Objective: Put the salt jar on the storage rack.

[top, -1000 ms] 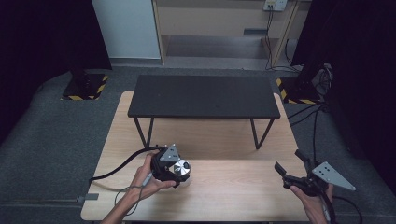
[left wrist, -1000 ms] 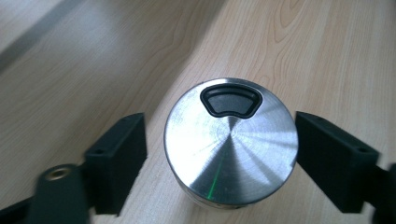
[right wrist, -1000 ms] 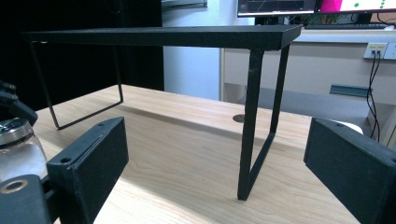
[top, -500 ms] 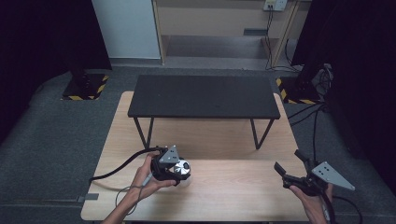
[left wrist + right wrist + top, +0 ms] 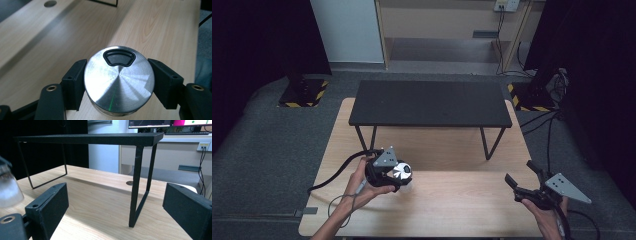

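From above, the left claw [image 5: 398, 176] is clamped on a small jar [image 5: 402, 173] with a shiny metal lid, near the front left of the desk [image 5: 452, 155]. The jar sits right between its jaws, at the claw's tip, and I cannot tell from here whether its base is on the wood or just off it. The right claw [image 5: 523, 176] hangs released over the front right corner, well apart from the jar, holding nothing. Beyond both claws stands a black shelf [image 5: 429, 102] on thin legs, its top bare.

Along the left claw [image 5: 117, 87], the two black pads press on either side of the jar [image 5: 119, 83], just below the lid rim. The brushed lid has a dark tab inset on the side away from the claw. Bare desk [image 5: 62, 37] stretches ahead of the jaws.

Along the right claw [image 5: 117, 210], the jaws stand wide with only air between them. The shelf [image 5: 90, 138] rises straight ahead, one leg between the jaws' line of sight, and a bit of the clear jar [image 5: 8, 188] shows far to the claw's left.

As I judge it, the grasp is done; carrying the jar and setting it down, perhaps on or under the shelf, remains.
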The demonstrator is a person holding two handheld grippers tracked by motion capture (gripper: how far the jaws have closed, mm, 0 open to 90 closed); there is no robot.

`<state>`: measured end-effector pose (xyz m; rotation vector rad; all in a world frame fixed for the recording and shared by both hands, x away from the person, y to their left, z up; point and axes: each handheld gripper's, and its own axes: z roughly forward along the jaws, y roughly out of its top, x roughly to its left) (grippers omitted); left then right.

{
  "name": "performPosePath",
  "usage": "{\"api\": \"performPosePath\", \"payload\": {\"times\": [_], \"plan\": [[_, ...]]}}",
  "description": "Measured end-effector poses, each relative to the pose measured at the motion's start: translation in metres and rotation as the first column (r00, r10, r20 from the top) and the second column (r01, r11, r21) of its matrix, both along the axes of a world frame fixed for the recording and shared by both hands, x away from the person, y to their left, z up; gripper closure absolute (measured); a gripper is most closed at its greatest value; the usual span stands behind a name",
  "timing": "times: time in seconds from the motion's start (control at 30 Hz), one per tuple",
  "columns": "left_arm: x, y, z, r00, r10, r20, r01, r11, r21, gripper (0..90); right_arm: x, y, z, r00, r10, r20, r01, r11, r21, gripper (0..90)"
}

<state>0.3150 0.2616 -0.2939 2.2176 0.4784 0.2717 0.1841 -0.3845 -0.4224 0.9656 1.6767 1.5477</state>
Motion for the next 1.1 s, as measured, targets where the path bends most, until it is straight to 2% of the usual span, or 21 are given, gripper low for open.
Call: {"api": "performPosePath", "payload": {"times": [0.13,0.23,0.3,0.5,0.7,0.8,0.93,1.1], "plan": [[0.002,0.004,0.034,0.9996,-0.028,0.007,0.027,0.9996,0.002,33.8,0.0,0.0,0.0,1.0,0.003,0.001,-0.003,1.0,0.0,6.3],[0.005,0.009,0.06,0.9995,-0.032,-0.006,0.032,0.9992,-0.024,33.8,0.001,0.0,0.0,1.0,0.006,0.0,-0.006,1.0,0.001,6.3],[0.007,0.011,0.078,0.9996,-0.025,-0.011,0.025,0.9989,-0.039,33.8,0.001,0.0,0.0,1.0,0.009,0.002,-0.009,1.0,-0.001,6.4],[0.013,0.005,0.14,1.0,0.0,0.01,0.0,1.0,0.0,33.8,0.001,0.0,0.0,0.9999,0.011,0.001,-0.011,1.0,0.0,6.4],[0.018,-0.002,0.188,0.9975,0.053,0.047,-0.053,0.9986,-0.003,33.8,0.001,0.0,0.0,0.9999,0.012,0.001,-0.012,1.0,0.001,6.4],[0.021,-0.009,0.203,0.9941,0.077,0.076,-0.078,0.9968,0.013,33.7,0.001,0.0,0.0,0.9999,0.013,0.002,-0.013,1.0,0.0,6.4],[0.031,-0.011,0.21,0.9896,0.12,0.08,-0.119,0.9927,-0.017,33.7,0.001,0.0,0.0,0.9999,0.012,0.002,-0.012,1.0,0.002,6.4],[0.052,-0.019,0.212,0.9752,0.203,0.089,-0.204,0.9789,0.01,33.8,0.0,0.0,0.0,0.9999,0.011,0.0,-0.011,1.0,0.002,6.4]]}}
